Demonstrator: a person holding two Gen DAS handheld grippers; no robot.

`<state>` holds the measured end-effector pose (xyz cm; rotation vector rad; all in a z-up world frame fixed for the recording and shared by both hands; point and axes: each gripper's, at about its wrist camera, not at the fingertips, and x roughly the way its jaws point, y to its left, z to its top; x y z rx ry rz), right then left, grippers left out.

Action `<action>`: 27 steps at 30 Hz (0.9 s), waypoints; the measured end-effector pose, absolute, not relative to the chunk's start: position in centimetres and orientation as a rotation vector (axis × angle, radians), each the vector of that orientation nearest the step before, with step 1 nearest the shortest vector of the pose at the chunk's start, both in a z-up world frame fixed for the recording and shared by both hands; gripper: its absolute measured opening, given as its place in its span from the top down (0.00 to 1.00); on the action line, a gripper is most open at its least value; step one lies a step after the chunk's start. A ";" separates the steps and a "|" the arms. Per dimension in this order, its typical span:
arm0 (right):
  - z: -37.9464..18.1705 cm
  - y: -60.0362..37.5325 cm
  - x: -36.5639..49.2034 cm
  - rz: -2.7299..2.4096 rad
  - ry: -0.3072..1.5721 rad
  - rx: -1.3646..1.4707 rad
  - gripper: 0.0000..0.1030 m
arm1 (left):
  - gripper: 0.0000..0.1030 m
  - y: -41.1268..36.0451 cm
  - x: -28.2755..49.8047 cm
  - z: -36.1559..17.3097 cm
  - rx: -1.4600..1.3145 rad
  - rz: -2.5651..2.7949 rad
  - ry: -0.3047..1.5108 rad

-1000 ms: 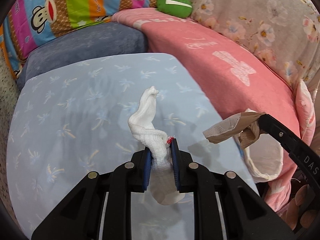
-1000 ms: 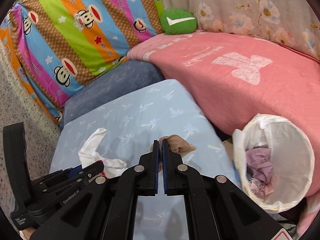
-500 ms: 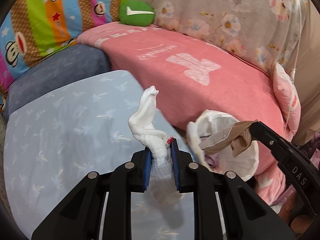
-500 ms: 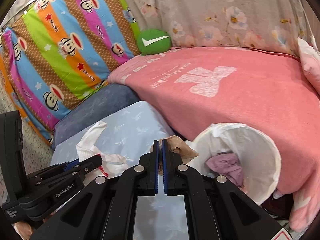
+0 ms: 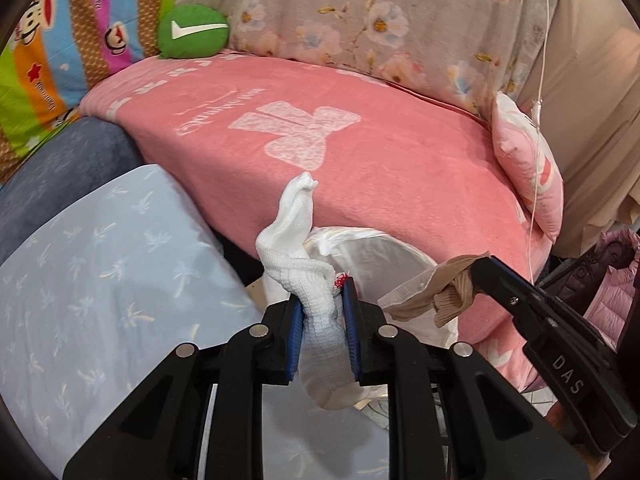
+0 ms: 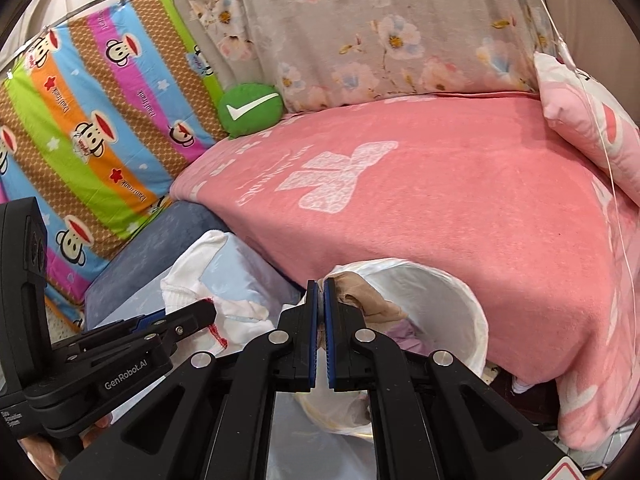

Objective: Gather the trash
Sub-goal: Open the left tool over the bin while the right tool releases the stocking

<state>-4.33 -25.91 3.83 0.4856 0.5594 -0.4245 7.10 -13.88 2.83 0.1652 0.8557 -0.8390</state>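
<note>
I see left claw (image 5: 322, 300) pinching white sock (image 5: 298, 248), toe end sticking up, just left of bin rim. Right claw (image 6: 321, 292) pressed together on beige stocking (image 6: 366, 300), hanging over white-lined bin (image 6: 460, 304). Purple wad inside bin. Bin sits against pink blanket (image 6: 440, 208).

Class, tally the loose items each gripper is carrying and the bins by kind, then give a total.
White sock, in the left gripper: 1
Beige stocking, in the right gripper: 1
White-lined trash bin: 1
Total: 3
</note>
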 end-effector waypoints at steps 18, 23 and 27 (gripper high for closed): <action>2.5 -27.0 -2.9 -0.427 0.591 0.472 0.94 | 0.41 -15.7 7.8 1.5 0.172 -0.808 0.858; 2.6 -26.3 -2.7 -0.418 0.603 0.454 0.88 | 0.38 -15.4 8.0 1.5 0.171 -0.802 0.849; 2.7 -26.0 -2.8 -0.420 0.625 0.446 0.76 | 0.34 -14.8 8.0 1.5 0.175 -0.786 0.837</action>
